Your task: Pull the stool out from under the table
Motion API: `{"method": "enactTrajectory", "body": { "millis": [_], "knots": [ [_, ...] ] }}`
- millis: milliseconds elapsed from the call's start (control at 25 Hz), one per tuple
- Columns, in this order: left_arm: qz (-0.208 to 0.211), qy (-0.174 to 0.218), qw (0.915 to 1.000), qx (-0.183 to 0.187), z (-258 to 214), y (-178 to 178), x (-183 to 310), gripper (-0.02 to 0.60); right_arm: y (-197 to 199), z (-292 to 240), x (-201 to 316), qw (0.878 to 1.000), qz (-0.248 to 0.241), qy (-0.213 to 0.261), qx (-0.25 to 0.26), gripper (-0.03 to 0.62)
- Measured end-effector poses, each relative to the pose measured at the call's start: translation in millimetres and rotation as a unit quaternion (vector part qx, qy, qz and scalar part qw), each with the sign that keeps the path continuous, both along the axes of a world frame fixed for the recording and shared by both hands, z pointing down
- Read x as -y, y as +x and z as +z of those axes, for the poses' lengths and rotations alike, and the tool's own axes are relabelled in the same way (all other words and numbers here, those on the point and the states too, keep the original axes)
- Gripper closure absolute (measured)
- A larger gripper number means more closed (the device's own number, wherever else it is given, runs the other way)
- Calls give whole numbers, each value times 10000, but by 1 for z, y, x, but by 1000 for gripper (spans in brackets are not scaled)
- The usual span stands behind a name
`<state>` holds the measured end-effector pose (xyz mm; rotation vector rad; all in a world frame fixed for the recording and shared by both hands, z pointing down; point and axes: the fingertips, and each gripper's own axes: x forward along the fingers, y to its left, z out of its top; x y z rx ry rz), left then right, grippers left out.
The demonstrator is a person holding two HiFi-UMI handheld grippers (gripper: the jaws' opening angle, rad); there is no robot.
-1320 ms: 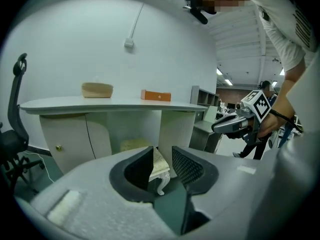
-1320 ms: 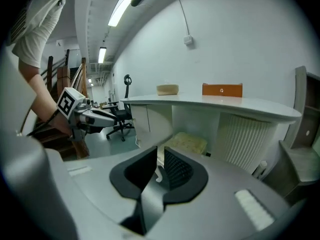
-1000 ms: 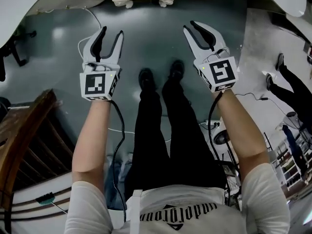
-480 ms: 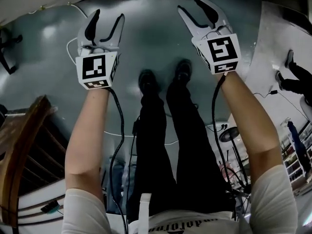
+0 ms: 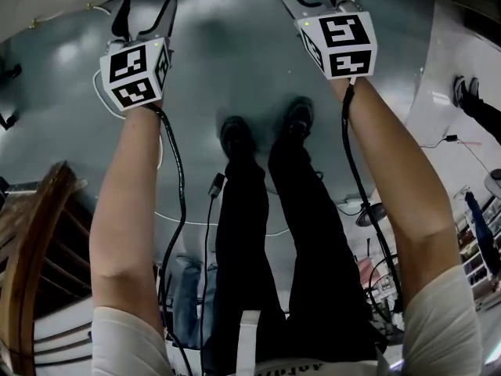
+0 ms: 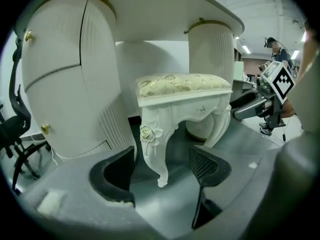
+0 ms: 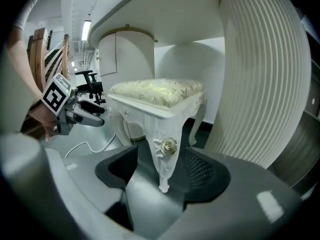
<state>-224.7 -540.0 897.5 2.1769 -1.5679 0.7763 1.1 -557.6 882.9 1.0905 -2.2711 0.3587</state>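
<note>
The white carved stool (image 6: 182,91) with its cream padded seat stands tucked under the white tabletop (image 6: 165,14), between two ribbed white pedestals. The left pedestal (image 6: 70,79) is just beside the stool's left edge and the right pedestal (image 7: 265,74) just beside its right edge. On each side only a narrow strip of dark floor shows between pedestal and stool leg. The tabletop's rim overhangs the seat.

The left gripper (image 6: 162,171) is released: its jaws have just been opening and now stand wide apart. The stool's front left leg (image 6: 155,149), with its carved rose, shows in the gap between them. Floor is visible on both sides of the leg, and neither pad touches it. The right gripper (image 7: 161,171) is likewise released, its jaws just opened wide, with the front right leg (image 7: 165,156) in the gap and untouched.

In front of the stool, toward the person, the glossy grey floor (image 5: 227,61) stretches back to the person's black shoes (image 5: 235,135). A white cable (image 7: 87,146) loops across it left of the stool. Further off on that side are a black office chair (image 6: 15,134) and, well behind the stool's front edge, a brown wooden chair (image 5: 31,241). Both are well apart from the stool.
</note>
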Motion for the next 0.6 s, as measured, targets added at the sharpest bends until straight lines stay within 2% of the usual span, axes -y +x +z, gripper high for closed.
{"method": "enactTrajectory", "body": {
  "millis": [240,400,440,480,520,600],
  "knots": [
    [-116,-32,9999,16,27,6,22,232,3,22,14,9996,254,8,80,279],
    [-282,-52,9996,-1,32,9,46,232,-3,33,21,9998,151,-109,81,279],
    [-345,-56,9994,2,30,8,49,239,-4,33,22,9998,141,-133,94,282],
    [-383,-54,9992,37,27,7,50,296,-5,32,23,9997,155,-157,116,302],
    [-412,-44,9991,84,25,5,51,318,-6,30,25,9996,192,-176,142,325],
    [-502,-18,9987,108,21,0,49,325,-9,26,26,9994,242,-180,152,355]
  ]
}}
